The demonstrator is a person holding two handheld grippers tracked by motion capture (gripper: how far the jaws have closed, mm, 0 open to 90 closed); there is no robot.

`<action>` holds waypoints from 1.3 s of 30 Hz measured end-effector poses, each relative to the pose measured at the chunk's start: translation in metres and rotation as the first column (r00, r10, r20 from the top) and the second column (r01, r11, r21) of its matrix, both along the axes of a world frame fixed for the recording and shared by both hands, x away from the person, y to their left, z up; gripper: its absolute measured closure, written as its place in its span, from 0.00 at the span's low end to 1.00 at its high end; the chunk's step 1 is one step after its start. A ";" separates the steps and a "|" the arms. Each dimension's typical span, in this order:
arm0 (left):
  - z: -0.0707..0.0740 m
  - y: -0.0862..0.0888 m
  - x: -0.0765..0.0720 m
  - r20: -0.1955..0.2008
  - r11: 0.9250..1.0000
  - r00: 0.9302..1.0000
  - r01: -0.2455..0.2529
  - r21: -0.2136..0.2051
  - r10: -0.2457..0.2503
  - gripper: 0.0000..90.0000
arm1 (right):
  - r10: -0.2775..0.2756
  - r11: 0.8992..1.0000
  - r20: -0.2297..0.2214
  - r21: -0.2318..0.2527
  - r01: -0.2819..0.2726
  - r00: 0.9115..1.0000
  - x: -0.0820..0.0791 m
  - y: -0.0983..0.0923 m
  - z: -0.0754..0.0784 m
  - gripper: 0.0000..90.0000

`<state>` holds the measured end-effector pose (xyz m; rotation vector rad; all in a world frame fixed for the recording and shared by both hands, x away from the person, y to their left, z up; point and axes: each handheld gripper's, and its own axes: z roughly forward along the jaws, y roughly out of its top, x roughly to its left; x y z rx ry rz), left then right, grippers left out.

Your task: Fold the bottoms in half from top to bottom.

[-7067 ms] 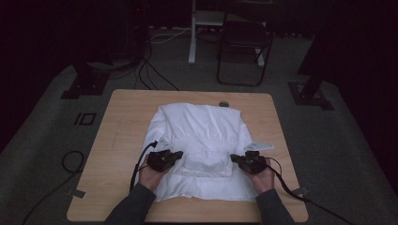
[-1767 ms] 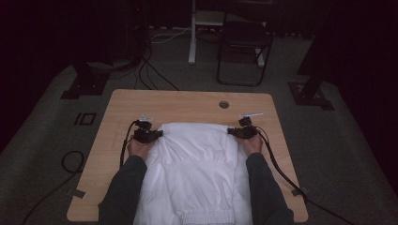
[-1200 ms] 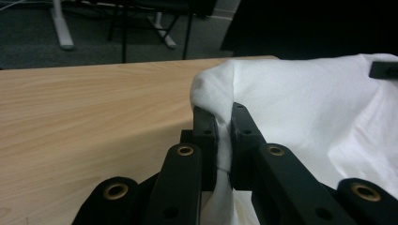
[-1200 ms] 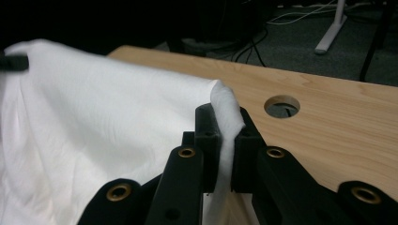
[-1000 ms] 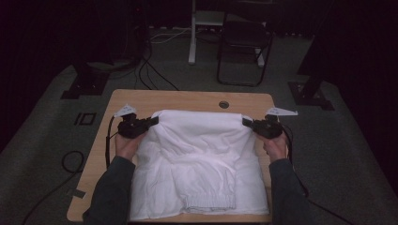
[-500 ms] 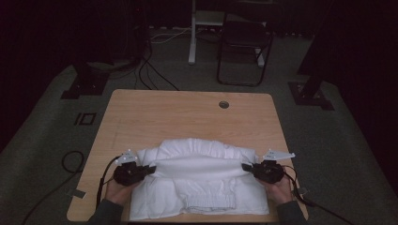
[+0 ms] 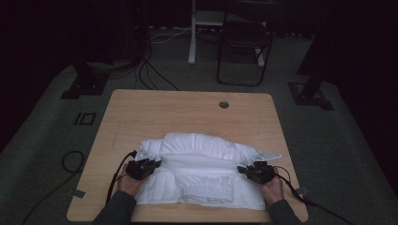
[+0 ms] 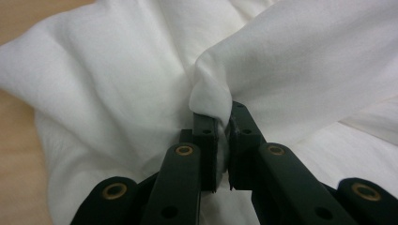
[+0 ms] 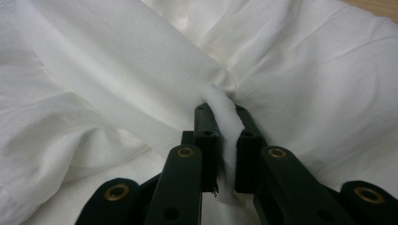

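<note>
At the near edge of the wooden bench [image 7: 141,112], a white garment [image 7: 199,171] lies folded over on itself, its ribbed hem toward the person and a puffy fold along its far side. The left claw [image 7: 149,165] is clamped on a pinch of the garment's left edge; in the left gripper view [image 8: 220,140] the cloth bunches between the nearly closed jaws. The right claw [image 7: 245,170] grips the garment's right edge likewise, a thin ridge of fabric squeezed between its jaws in the right gripper view [image 9: 224,145]. Farther off, a round hole [image 7: 224,104] sits near the bench's far edge, and beyond stands a dark folding chair [image 7: 243,47].
</note>
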<state>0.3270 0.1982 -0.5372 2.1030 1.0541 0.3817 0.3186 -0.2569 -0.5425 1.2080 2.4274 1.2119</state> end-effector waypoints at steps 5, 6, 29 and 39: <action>0.000 -0.002 0.021 0.018 0.999 0.999 -0.038 0.012 0.038 0.93 | -0.018 1.000 0.004 0.005 0.018 1.000 0.016 0.003 -0.001 0.93; -0.001 -0.002 0.025 0.018 0.999 0.999 -0.048 0.005 0.048 0.93 | -0.018 1.000 -0.005 0.011 0.019 1.000 0.020 0.003 -0.001 0.93; 0.043 0.017 0.030 0.096 0.956 0.982 -0.132 -0.261 0.162 0.95 | -0.178 0.972 0.105 0.173 0.159 0.978 0.040 0.002 0.024 0.93; 0.103 0.025 -0.017 0.230 0.933 0.971 0.020 -0.359 0.067 0.96 | -0.188 0.920 0.283 0.387 0.068 0.940 -0.006 -0.028 0.086 0.94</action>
